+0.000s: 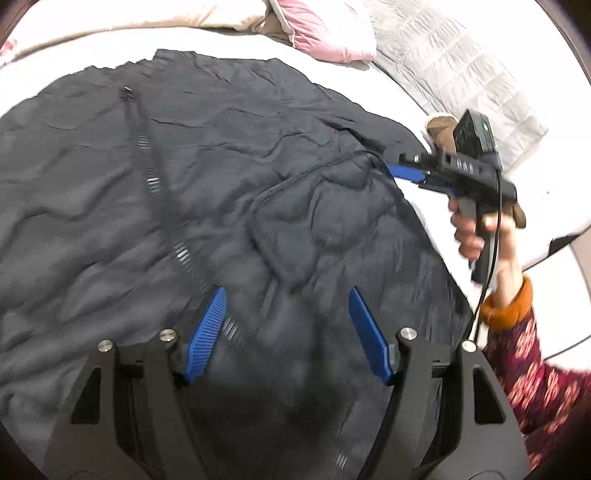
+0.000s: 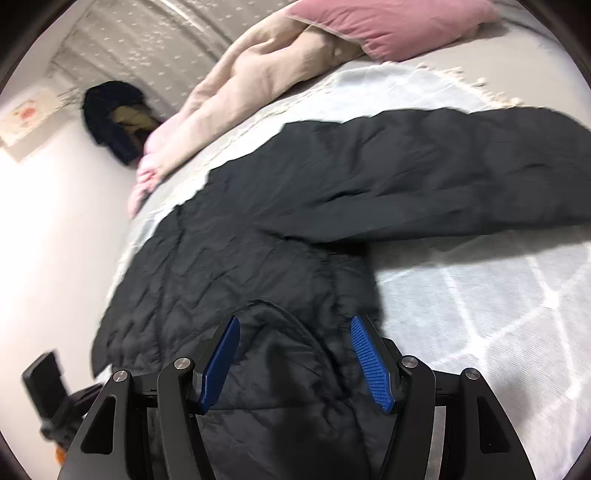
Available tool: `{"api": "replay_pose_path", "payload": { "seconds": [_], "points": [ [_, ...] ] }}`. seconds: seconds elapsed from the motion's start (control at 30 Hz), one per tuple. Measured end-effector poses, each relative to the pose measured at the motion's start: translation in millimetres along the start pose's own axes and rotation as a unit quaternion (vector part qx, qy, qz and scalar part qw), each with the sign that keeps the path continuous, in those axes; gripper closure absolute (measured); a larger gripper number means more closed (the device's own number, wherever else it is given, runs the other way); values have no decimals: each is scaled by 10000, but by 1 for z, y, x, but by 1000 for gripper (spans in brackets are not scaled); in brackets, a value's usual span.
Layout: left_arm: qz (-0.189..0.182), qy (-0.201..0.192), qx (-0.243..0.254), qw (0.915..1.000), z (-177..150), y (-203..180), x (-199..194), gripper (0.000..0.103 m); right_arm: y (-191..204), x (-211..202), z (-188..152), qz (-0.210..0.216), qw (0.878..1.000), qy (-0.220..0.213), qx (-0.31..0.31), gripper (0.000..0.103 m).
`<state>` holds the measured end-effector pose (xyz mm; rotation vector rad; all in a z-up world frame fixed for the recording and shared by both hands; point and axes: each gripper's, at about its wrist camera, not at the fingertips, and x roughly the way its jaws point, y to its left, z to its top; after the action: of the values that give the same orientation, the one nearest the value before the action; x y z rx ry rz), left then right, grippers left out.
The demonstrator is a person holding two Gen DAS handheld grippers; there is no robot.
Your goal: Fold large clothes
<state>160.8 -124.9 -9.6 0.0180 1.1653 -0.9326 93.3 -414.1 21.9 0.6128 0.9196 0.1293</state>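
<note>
A large dark navy quilted jacket lies spread flat on the bed, front up, its zipper running down the middle. My left gripper hovers open above the jacket's near part, empty. My right gripper shows in the left wrist view at the jacket's right edge by the hood. In the right wrist view the jacket has one sleeve stretched out to the right, and my right gripper is open over the hood, holding nothing.
The bed has a white cover with a light diamond pattern. Pink pillow, beige duvet and grey quilt lie at the bed's far end. Dark clothes hang on the wall.
</note>
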Motion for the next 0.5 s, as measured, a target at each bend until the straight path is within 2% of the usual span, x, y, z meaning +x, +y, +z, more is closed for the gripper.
{"api": "replay_pose_path", "payload": {
  "seconds": [0.1, 0.17, 0.2, 0.23, 0.27, 0.3, 0.4, 0.5],
  "points": [
    [-54, 67, -311, 9995, 10, 7, 22, 34, 0, 16, 1, -112, 9997, -42, -235, 40],
    [-56, 6, -533, 9986, 17, 14, 33, 41, -2, 23, 1, -65, 9997, -26, -237, 51],
    [-54, -98, -589, 9982, 19, 16, 34, 48, -2, 25, 2, -58, 9995, -9, -310, 71],
    [-89, -182, -608, 9979, 21, 17, 33, 69, -1, 24, 2, -39, 9992, -18, -388, 96],
    [-134, -202, -616, 9978, 22, 17, 34, 88, 1, 22, 2, 18, 9989, -66, -463, 96],
    [-159, -224, -630, 9976, 23, 17, 34, 94, 5, 15, 2, 128, 9981, -156, -574, 97],
    [-203, -455, -306, 9983, 22, 6, 22, 99, 20, -12, 1, 307, 9946, -409, -901, 98],
    [-299, -645, 415, 9966, 10, -19, -3, 99, 32, -41, -6, 177, 9920, -503, -1145, 98]
  ]
}}
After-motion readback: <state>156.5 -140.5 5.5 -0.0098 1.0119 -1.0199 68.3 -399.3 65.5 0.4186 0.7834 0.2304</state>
